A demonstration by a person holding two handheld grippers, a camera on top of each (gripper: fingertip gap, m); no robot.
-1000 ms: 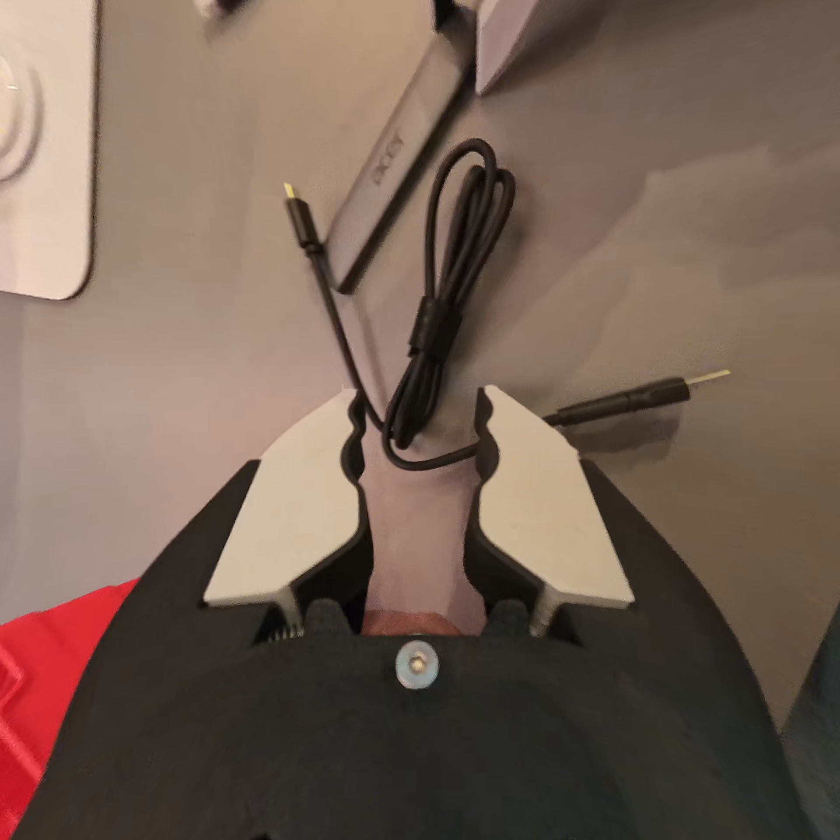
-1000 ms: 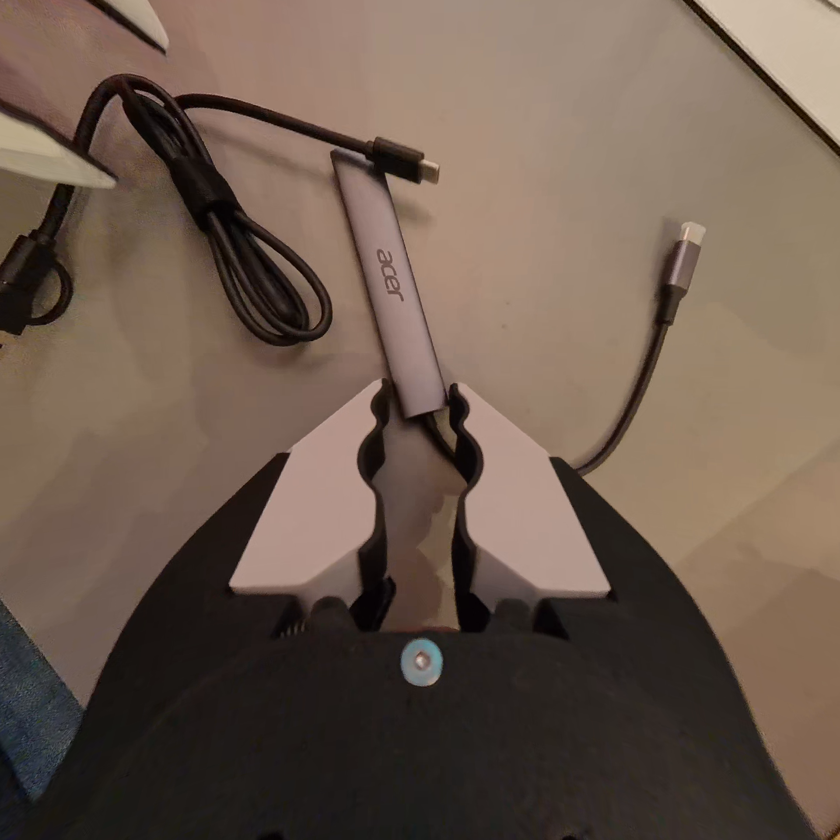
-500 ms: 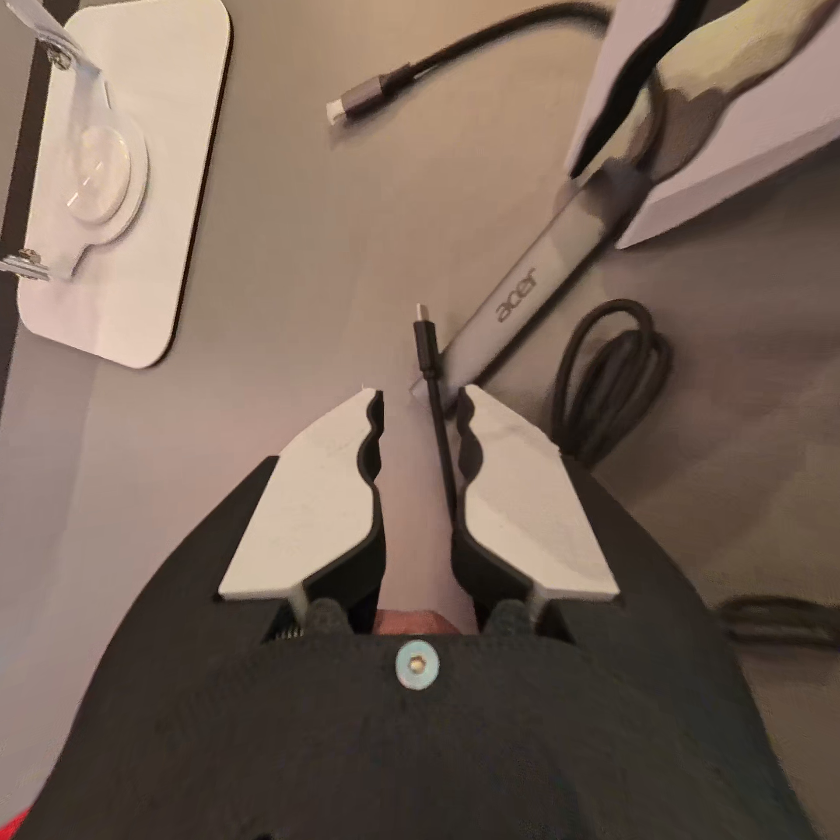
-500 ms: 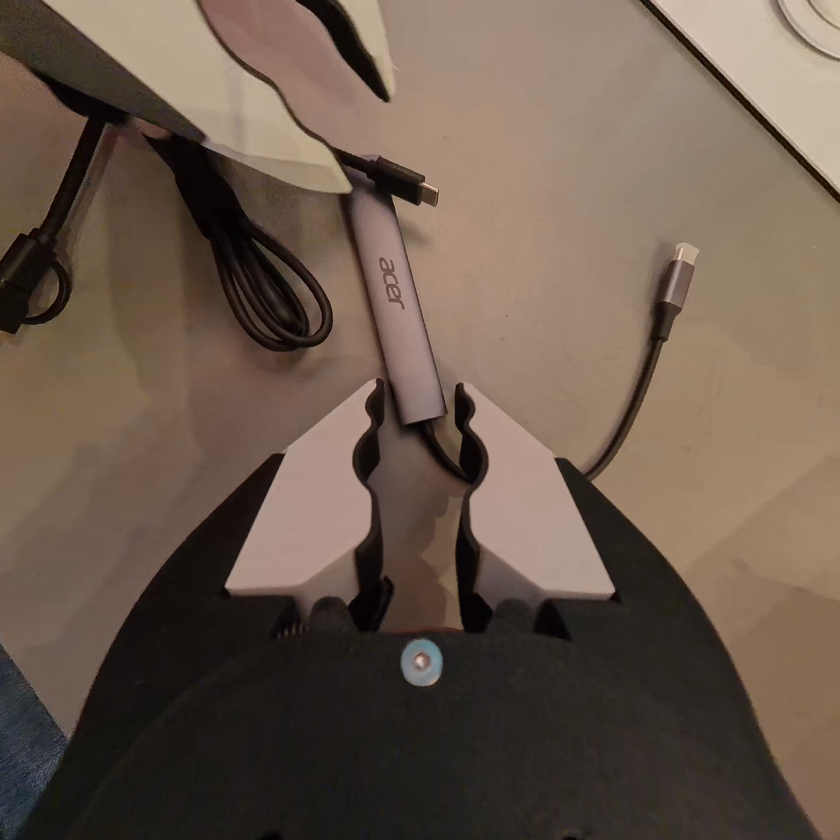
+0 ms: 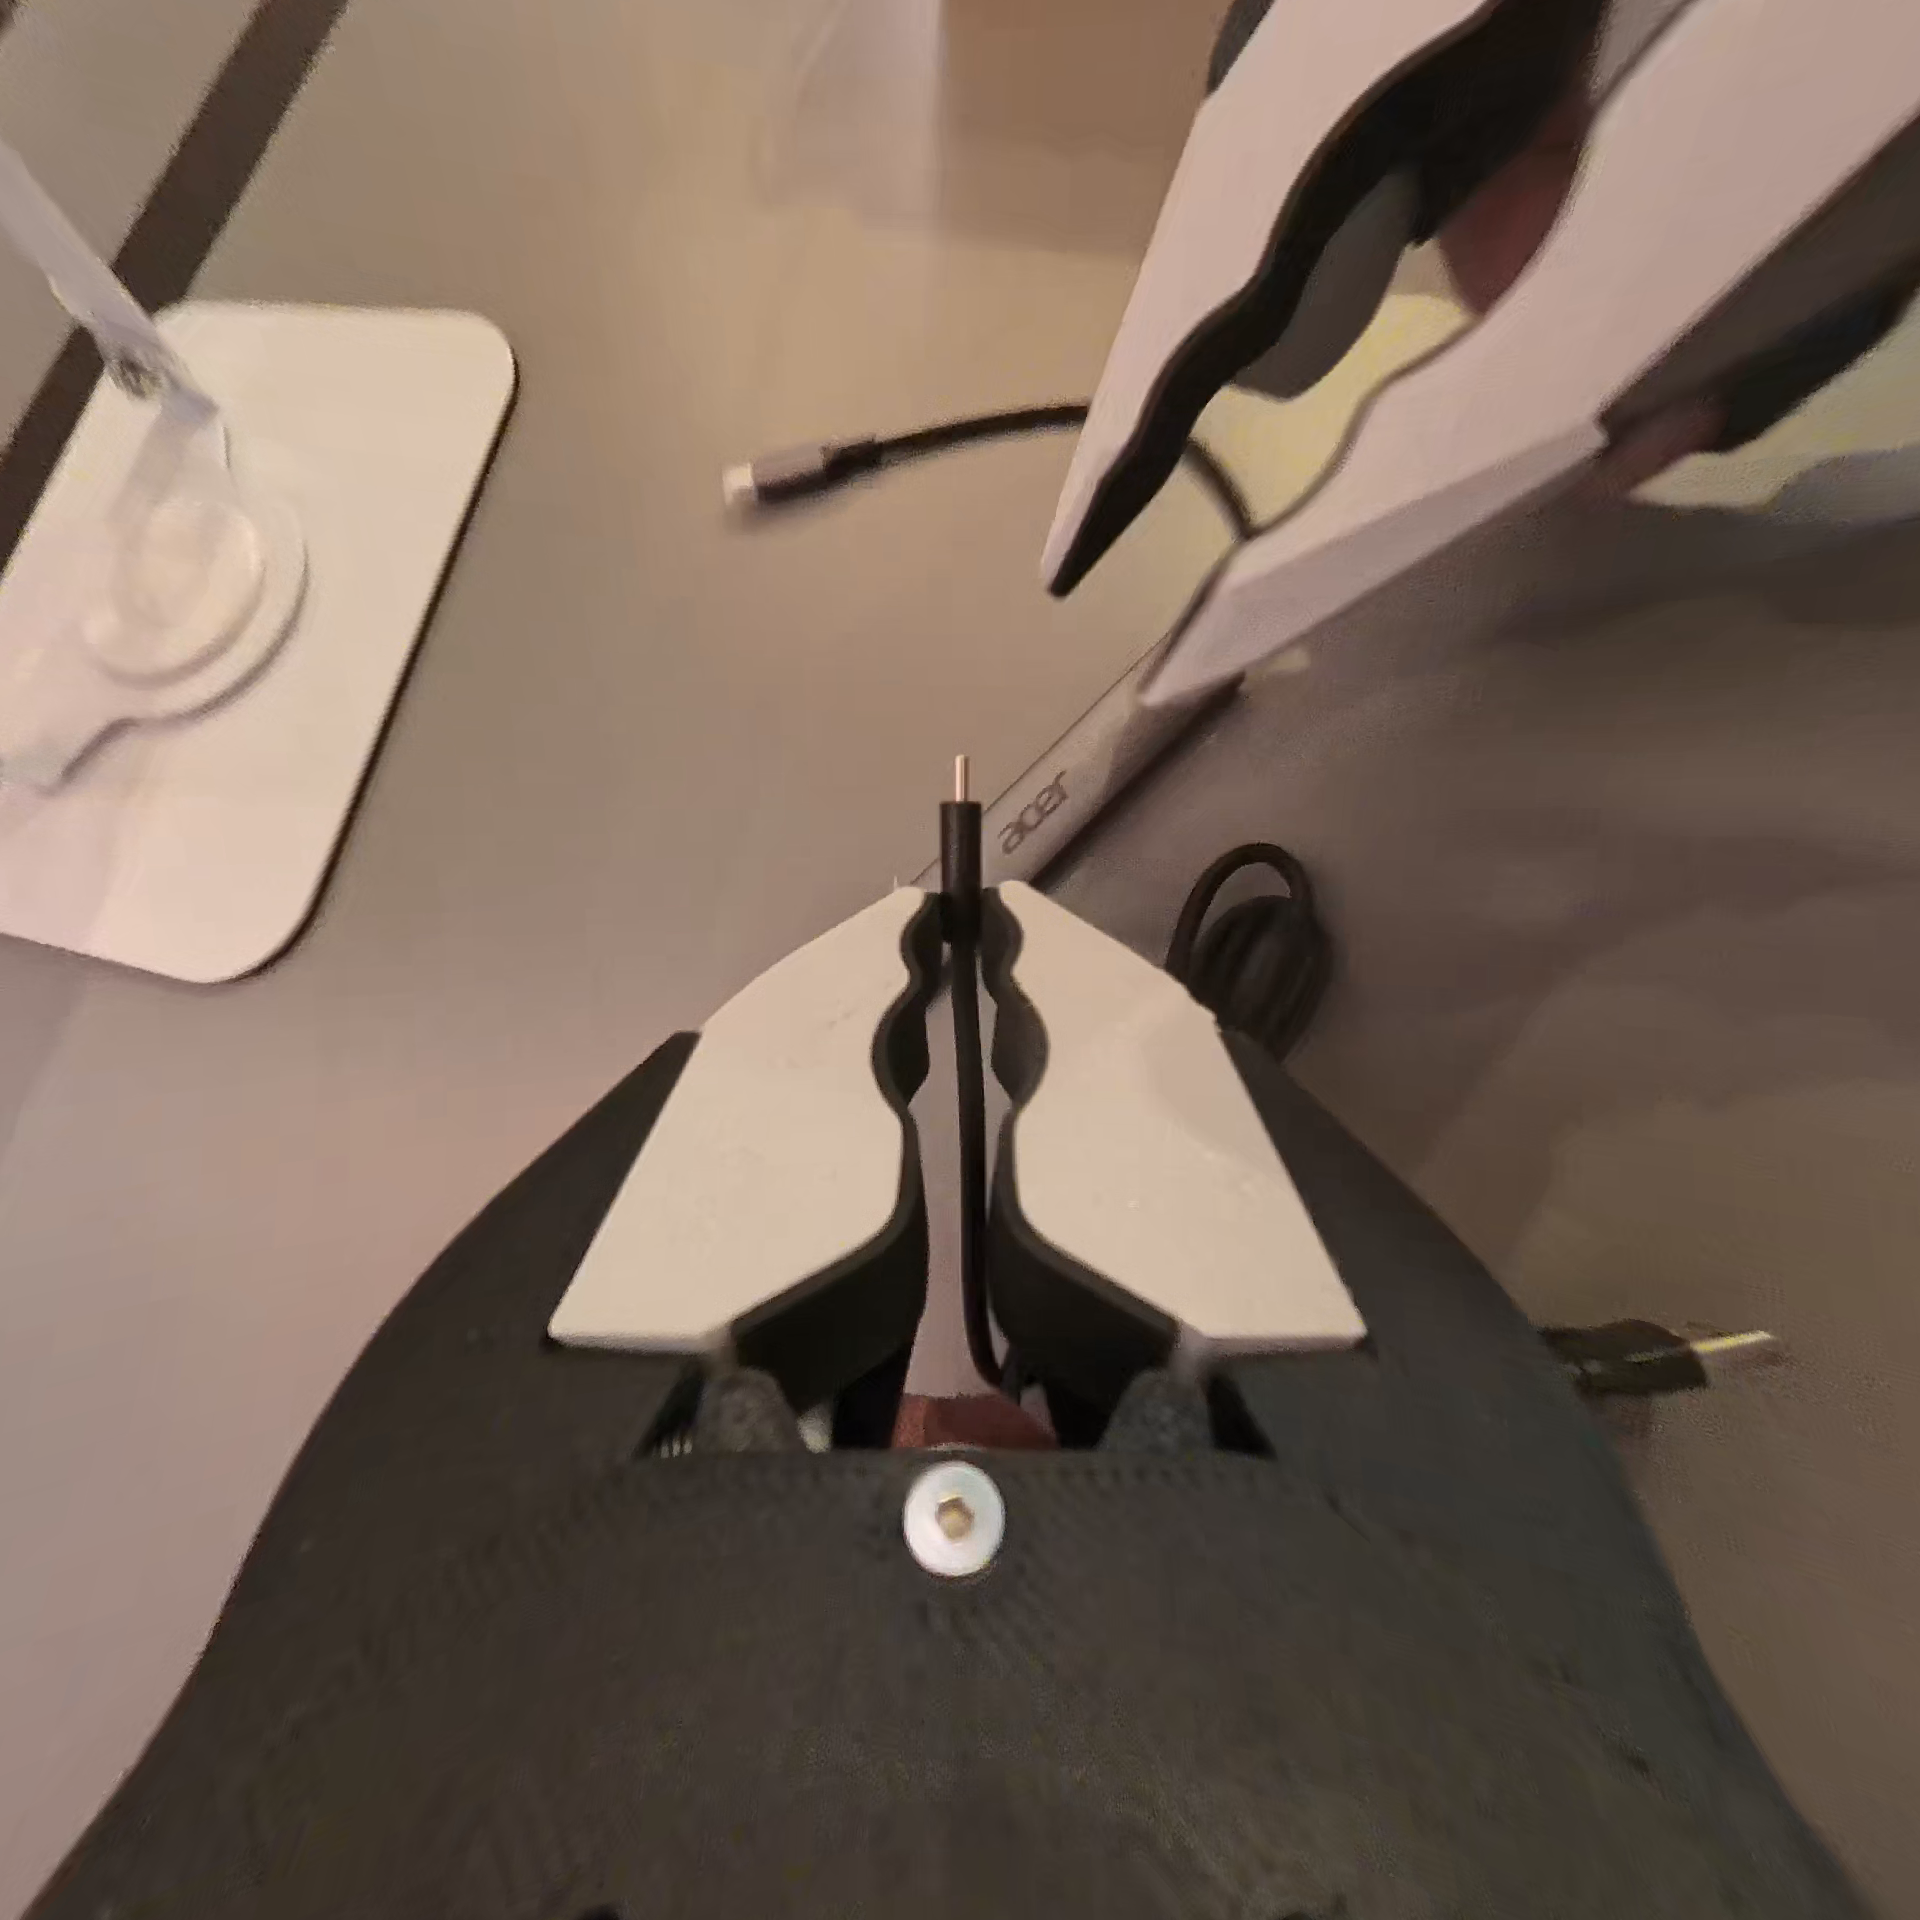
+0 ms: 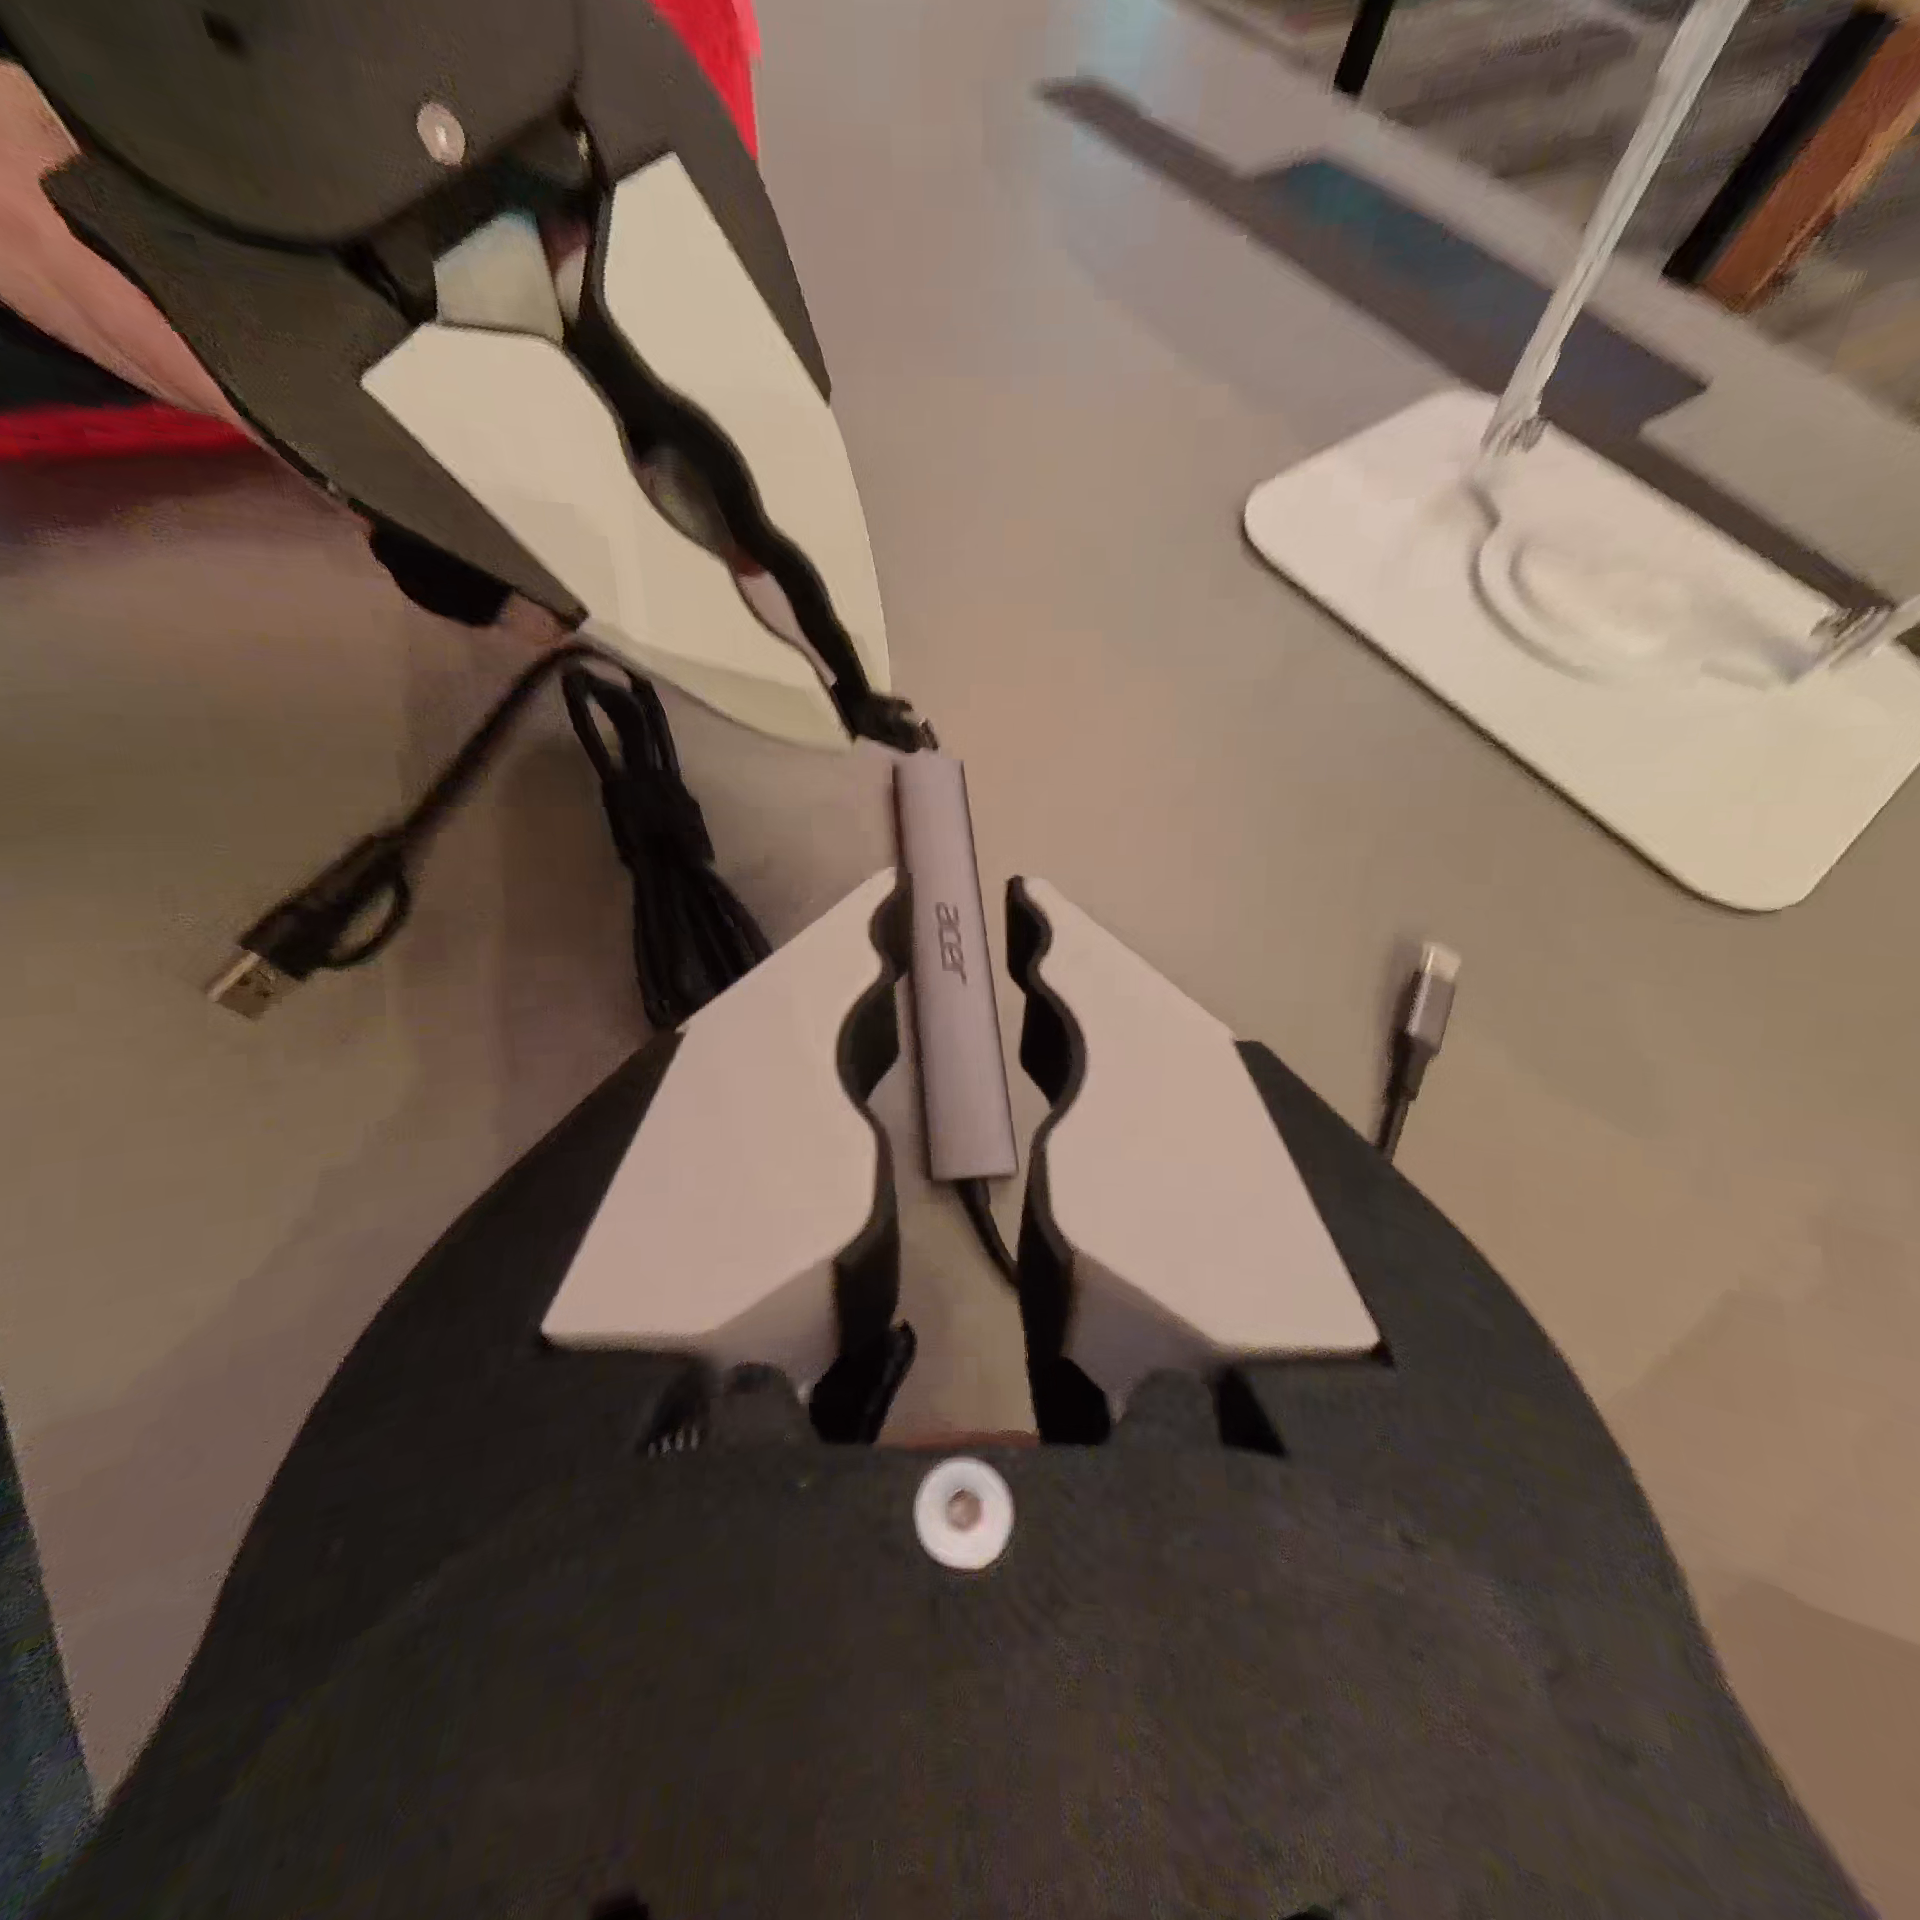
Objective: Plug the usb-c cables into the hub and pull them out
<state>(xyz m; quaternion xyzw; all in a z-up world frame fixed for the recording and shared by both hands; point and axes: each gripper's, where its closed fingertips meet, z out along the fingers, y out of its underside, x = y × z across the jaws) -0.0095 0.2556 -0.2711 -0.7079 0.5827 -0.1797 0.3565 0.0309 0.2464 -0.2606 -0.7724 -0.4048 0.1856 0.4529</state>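
The left gripper [image 5: 954,902] is closed on the black usb-c cable [image 5: 966,1091], pinching it just behind the plug [image 5: 952,847], whose metal tip sticks out past the fingertips. The right gripper [image 6: 951,894] straddles the grey hub [image 6: 948,966], which lies on the grey table [image 6: 1143,644]; its jaws stand a little apart on either side of the bar, and whether they actually press it cannot be told. In the right wrist view the plug hangs just beside the hub's far end, not yet inserted.

The hub looks light, stiff and smooth-sided, so it would likely slide unless held across its narrow width, as the right gripper is placed to do. The cable is soft and limp; only the moulded plug body is rigid enough to push, so the present hold near it seems right. The plug's tip is thin and probably bends if driven in askew.

The cable's coiled slack [image 5: 1247,966] lies beside the hub; a second grey plug [image 6: 1429,987] and a white lamp base [image 5: 239,623] rest well apart
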